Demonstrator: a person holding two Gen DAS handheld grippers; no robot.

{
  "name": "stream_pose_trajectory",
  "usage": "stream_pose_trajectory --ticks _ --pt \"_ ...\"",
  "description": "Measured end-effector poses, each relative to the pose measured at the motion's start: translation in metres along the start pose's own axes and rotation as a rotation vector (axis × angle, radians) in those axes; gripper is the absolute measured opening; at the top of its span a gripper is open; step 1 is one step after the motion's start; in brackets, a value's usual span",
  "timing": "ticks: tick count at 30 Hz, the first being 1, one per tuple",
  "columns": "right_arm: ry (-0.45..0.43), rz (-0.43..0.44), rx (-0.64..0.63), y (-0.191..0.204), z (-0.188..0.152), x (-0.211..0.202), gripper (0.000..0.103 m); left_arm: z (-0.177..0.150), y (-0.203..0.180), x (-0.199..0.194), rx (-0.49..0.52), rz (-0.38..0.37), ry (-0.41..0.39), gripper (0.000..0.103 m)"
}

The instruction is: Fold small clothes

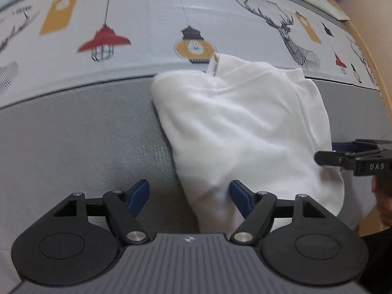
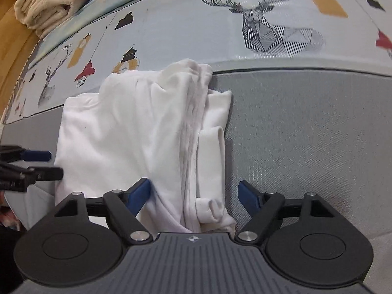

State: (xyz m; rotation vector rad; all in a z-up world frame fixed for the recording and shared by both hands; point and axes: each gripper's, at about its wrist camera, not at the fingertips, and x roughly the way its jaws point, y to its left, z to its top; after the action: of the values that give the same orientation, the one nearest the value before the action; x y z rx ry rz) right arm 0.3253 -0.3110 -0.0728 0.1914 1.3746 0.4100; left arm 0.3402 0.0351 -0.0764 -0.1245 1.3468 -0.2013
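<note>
A white garment [image 1: 245,132] lies folded into a thick bundle on the grey surface [image 1: 85,134]. My left gripper [image 1: 189,191] is open, its jaws straddling the garment's near left corner without closing on it. The right wrist view shows the same garment [image 2: 137,134] with its layered edges on the right. My right gripper [image 2: 194,193] is open, jaws on either side of the garment's near edge. Each gripper shows in the other's view: the right one at the garment's right side [image 1: 343,156], the left one at its left side [image 2: 36,166].
A printed cloth with lamps and deer [image 1: 171,24] covers the area beyond the garment. Folded beige cloth [image 2: 46,2] and something red lie at the far left. A wooden edge [image 1: 367,36] runs along the far right.
</note>
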Motion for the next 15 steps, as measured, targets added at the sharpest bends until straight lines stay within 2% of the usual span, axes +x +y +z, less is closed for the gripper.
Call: stream_pose_trajectory --ticks 4,6,8,9,10,12,15 --pt "0.035 0.021 -0.031 0.004 -0.002 0.007 0.078 -0.003 -0.002 0.012 -0.010 -0.042 0.024 0.074" --pt "0.045 0.037 -0.040 0.006 0.000 0.010 0.071 -0.003 -0.001 0.012 -0.009 -0.073 0.004 0.062" --pt "0.048 0.044 -0.048 0.010 0.001 0.012 0.066 -0.003 0.001 0.012 -0.016 -0.089 0.001 0.058" --pt "0.048 0.052 -0.051 0.012 0.002 0.012 0.060 -0.002 0.002 0.012 -0.014 -0.093 -0.006 0.050" --pt "0.045 0.057 -0.054 0.012 0.004 0.012 0.057 -0.001 0.003 0.010 -0.012 -0.103 -0.018 0.044" --pt "0.036 0.074 -0.049 0.014 0.007 0.012 0.045 0.001 0.007 0.001 -0.012 -0.105 -0.054 0.032" --pt "0.012 0.122 -0.023 0.015 0.012 0.011 0.038 0.007 0.013 -0.021 0.024 -0.043 -0.187 0.030"
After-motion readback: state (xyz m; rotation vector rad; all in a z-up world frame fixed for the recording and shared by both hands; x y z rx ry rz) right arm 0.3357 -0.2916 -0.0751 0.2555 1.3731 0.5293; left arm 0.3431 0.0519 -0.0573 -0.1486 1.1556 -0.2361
